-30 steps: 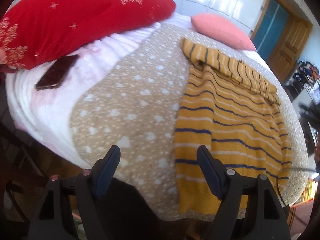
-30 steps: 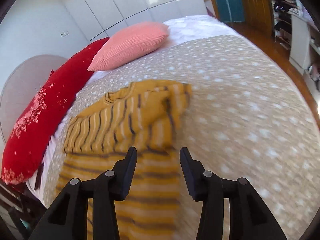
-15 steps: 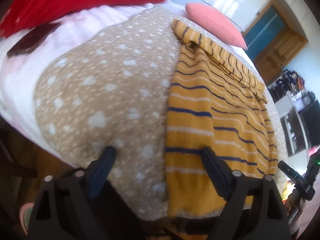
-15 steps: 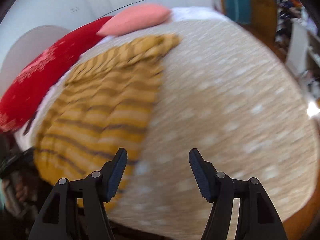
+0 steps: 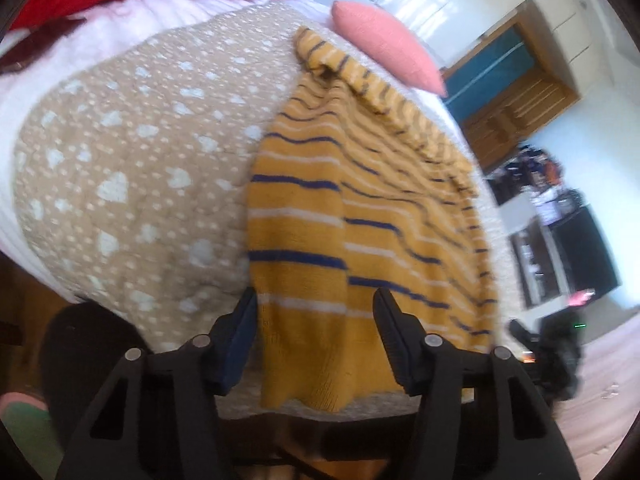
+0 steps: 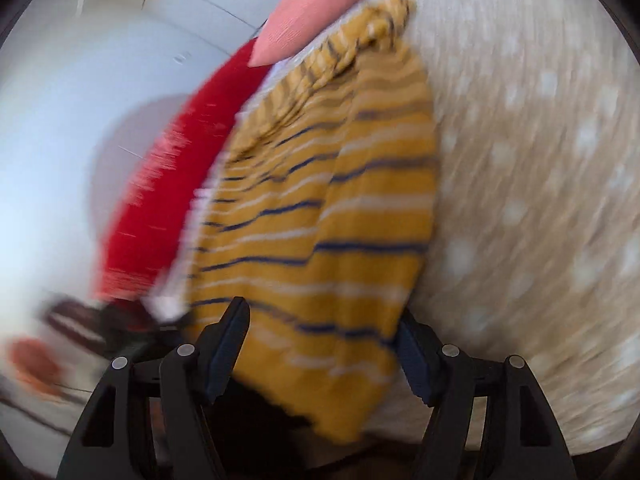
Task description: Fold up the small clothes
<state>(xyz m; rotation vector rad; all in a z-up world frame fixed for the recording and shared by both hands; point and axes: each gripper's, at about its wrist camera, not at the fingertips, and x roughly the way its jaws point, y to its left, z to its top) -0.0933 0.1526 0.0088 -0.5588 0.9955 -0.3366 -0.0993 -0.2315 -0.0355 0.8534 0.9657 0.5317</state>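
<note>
Two tongs, both spread wide, nothing pinched. Bed with spotted tan blanket (image 5: 132,152) fills the ground ahead of both; red pillow (image 6: 160,200) and pink pillow (image 5: 384,48) lie at the far end, well beyond the tips. Striped yellow sweater (image 5: 360,208) lies flat on blanket, sleeves already folded across the far end, hem hanging just over the bed's near edge. Left gripper (image 5: 316,332) is level, low at the bed edge, its jaws straddling the left hem corner, apart from the cloth as far as I can tell. Right gripper (image 6: 324,344) is rolled hard toward the left, jaws bracketing the right hem corner; view badly motion-blurred, contact unclear. Judgement: next is a two-corner pinch of the hem. Risks: jaws closing on blanket along with the knit, since the hem drapes right against it; the right tongs, tilted and moving fast, catching one layer only or missing the corner, giving a skewed fold; uneven lift dragging the folded sleeves loose.
</note>
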